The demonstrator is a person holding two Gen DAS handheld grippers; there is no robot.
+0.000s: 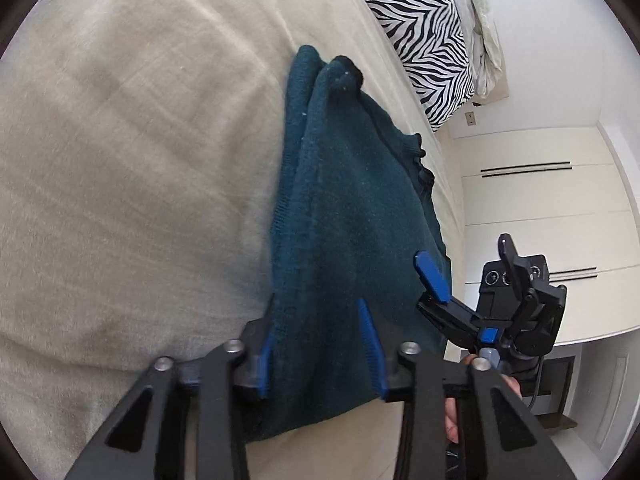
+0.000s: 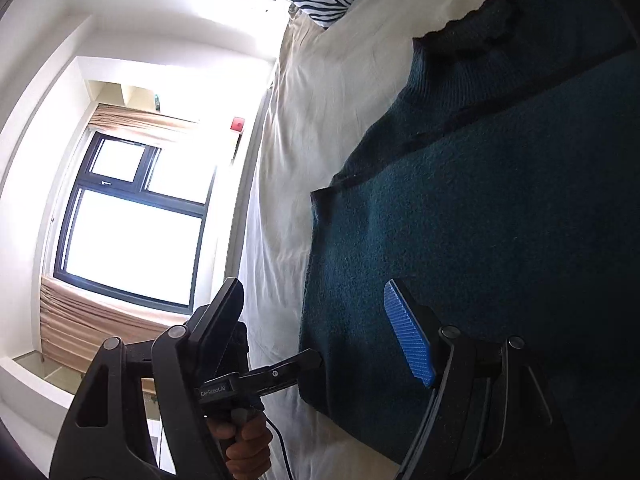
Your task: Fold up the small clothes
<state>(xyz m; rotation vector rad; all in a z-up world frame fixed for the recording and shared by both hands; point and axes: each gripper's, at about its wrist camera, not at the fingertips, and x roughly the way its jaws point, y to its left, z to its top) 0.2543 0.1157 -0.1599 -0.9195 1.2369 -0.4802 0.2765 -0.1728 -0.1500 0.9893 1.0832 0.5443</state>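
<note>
A dark teal knitted garment (image 1: 352, 216) lies folded in layers on a beige bed sheet (image 1: 132, 168); it also shows in the right wrist view (image 2: 500, 220). My left gripper (image 1: 320, 344) is open, its blue-padded fingers (image 1: 370, 340) spread over the garment's near edge; the left pad sits at the cloth's edge. My right gripper (image 2: 316, 320) is open, one blue pad (image 2: 408, 336) over the garment, the other finger beyond the cloth edge. The right gripper also shows in the left wrist view (image 1: 448, 280), at the garment's right edge.
A zebra-print pillow (image 1: 420, 40) and crumpled pale bedding (image 1: 484, 28) lie at the head of the bed. White wardrobe doors (image 1: 540, 208) stand beside the bed. A bright window (image 2: 132, 216) with beige curtains is on the other side.
</note>
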